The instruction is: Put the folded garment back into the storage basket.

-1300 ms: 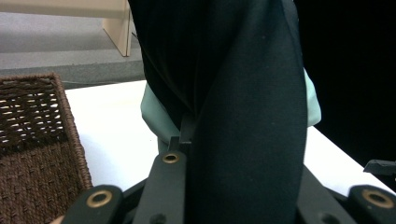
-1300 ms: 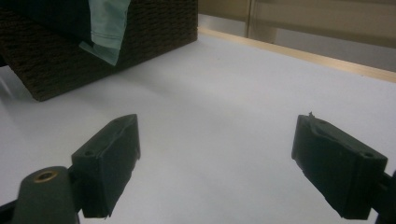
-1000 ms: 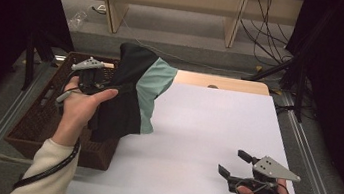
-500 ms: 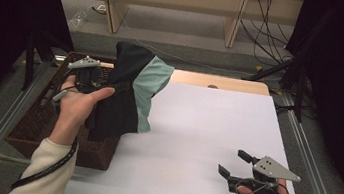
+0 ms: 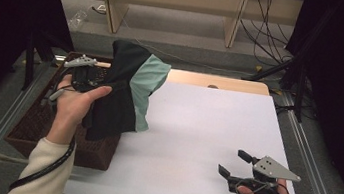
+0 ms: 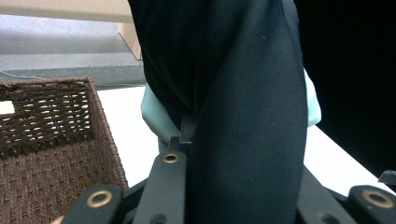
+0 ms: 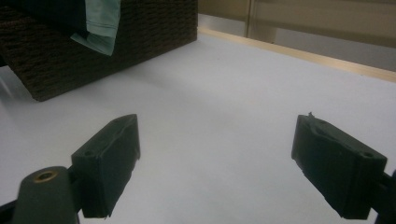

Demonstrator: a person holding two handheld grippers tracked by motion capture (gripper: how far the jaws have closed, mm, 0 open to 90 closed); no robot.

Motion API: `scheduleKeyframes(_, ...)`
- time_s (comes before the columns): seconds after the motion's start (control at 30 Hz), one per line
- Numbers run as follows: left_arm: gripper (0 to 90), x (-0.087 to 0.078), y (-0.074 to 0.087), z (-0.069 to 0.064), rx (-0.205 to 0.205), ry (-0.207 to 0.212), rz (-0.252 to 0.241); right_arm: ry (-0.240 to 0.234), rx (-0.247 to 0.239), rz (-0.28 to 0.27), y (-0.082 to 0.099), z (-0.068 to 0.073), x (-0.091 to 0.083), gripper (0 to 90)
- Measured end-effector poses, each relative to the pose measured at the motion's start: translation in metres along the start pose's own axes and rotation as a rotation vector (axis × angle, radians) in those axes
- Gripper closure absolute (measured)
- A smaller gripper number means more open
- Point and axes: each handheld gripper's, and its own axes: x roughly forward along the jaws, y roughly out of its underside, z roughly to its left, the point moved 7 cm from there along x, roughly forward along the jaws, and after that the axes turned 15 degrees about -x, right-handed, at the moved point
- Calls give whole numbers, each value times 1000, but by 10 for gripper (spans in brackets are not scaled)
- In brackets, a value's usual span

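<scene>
Garment (image 5: 122, 95) lifted higher, clamped in left hand-held gripper (image 6: 233, 154), jaws hidden; right hand-held gripper (image 7: 224, 163) open.

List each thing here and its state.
Left gripper: shut on garment.
Garment: lifted, hanging over the basket edge and table.
Basket: upright at the table's left edge.
Right gripper: open, empty, over the table.

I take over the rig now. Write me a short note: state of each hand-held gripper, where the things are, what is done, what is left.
Left hand-held gripper: shut on the black and mint-green cloth garment, lifted above the brown woven wicker basket.
Right hand-held gripper: open, holding nothing, low over the white table.
Done: garment out of the basket.
Left: probably laying it on the table.
</scene>
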Motion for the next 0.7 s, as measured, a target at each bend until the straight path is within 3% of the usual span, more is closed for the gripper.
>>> scheduleKeyframes(0.7, 756, -8, -6, 8, -19, -12, -20, 2, 2, 1, 0, 0, 0, 163)
